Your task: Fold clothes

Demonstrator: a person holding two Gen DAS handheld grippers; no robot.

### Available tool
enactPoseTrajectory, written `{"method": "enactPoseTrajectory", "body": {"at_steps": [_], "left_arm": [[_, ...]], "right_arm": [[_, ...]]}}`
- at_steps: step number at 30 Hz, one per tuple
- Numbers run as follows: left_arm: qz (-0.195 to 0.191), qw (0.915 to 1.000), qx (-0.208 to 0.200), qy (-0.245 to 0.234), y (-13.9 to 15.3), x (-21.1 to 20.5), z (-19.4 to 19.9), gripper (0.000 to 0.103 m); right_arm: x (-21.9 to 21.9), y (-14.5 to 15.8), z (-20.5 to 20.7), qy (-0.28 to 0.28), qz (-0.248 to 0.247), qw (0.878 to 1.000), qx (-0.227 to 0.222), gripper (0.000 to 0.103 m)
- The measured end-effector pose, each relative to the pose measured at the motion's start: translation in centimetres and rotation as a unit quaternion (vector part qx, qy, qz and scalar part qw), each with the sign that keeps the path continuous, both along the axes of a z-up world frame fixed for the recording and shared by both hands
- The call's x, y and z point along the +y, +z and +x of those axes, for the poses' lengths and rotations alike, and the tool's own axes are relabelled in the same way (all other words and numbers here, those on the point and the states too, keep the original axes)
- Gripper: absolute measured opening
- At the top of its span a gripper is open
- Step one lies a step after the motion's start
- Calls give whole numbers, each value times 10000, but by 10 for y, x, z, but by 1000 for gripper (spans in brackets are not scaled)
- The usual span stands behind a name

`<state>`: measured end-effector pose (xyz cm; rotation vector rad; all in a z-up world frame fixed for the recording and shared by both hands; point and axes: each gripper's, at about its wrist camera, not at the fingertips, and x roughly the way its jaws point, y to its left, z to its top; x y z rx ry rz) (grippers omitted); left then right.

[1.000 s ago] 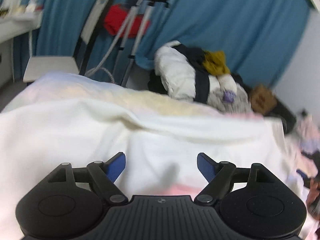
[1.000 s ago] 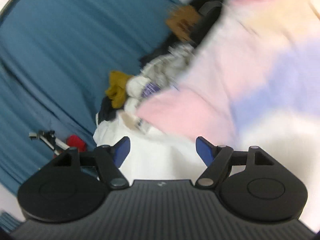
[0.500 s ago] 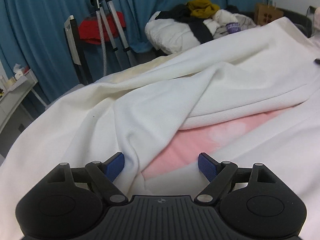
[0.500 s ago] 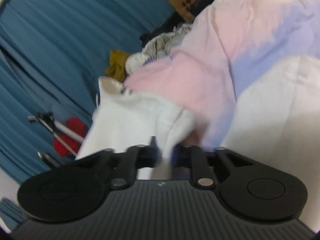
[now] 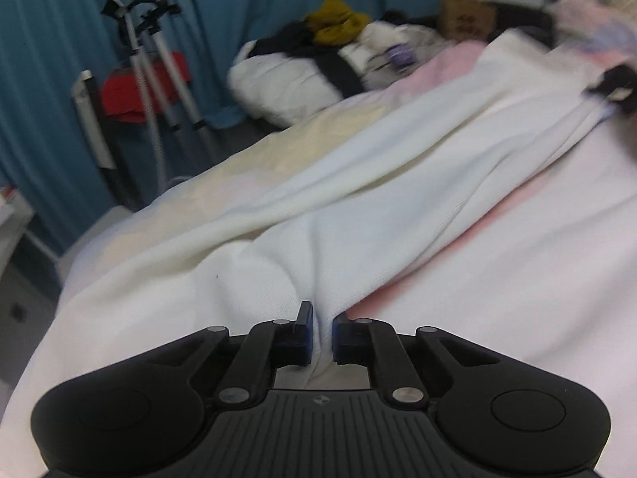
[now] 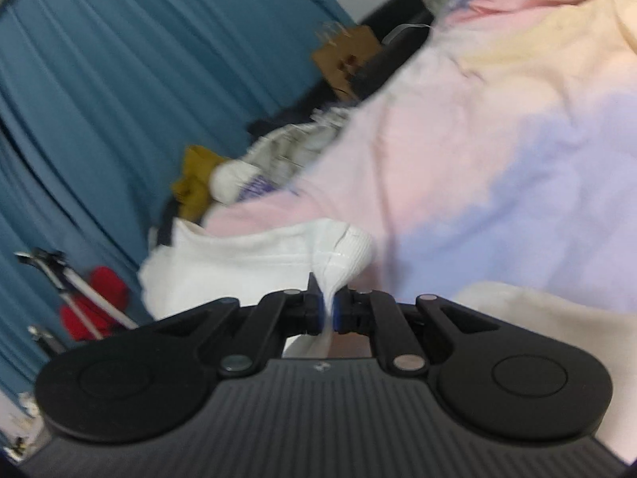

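A white knit garment (image 5: 358, 199) lies stretched across the pastel bedspread (image 5: 537, 279). My left gripper (image 5: 321, 334) is shut on a pinched fold of it near the camera. My right gripper (image 6: 327, 312) is shut on the garment's ribbed end (image 6: 342, 251), which bunches up from the jaws. The right gripper also shows far off at the right in the left wrist view (image 5: 615, 83), at the garment's other end. The cloth runs taut in long folds between the two grips.
A pile of clothes (image 5: 330, 59) lies beyond the bed, with a mustard piece on top. A metal stand (image 5: 159, 79) and a chair with red cloth (image 5: 131, 91) stand by the blue curtain (image 5: 278, 0). A brown paper bag (image 6: 346, 59) sits further back.
My left gripper was open and has shut on a fold of the white garment. My right gripper, shut on the ribbed end half a second ago, still holds it; the cloth is now pulled straighter.
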<state>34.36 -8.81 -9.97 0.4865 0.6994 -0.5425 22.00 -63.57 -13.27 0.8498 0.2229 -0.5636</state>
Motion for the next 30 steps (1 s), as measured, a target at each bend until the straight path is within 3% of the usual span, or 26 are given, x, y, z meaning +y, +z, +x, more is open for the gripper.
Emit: {"method": "enactPoseTrajectory", "body": {"at_steps": [5,8,12,17,21,23,25,28,30], "left_arm": [[-167,9995,275,-46,-13,12,-18,15],[-548,9979,251,219,-16,21,-23,28],[-1057,9928,249,502,1,33,-44,52],[-1435,9851,227,915,32,53,-91,67],[-1863,9721,359,1380,59,86,-143,80],[-2218,9584,586,1697,69,107,-169,82],[-2585,9388,919,2084,75,134,-191,83],[-3075,8980,1432,2803,78,177,-217,85],[-3431,8630,1730,3280,76,208,-232,85]], "right_arm": [[5,-5,6,248,-138,9989,376,10],[13,9,-1,322,-186,9979,537,12],[34,33,-27,453,-424,9954,730,13],[74,52,-74,888,-624,9905,843,14],[109,72,-110,1396,-728,9844,780,14],[124,82,-127,1665,-784,9803,714,14],[138,92,-144,1900,-861,9756,682,14],[151,101,-166,2073,-906,9716,691,13],[157,106,-178,2153,-908,9698,702,13]]}}
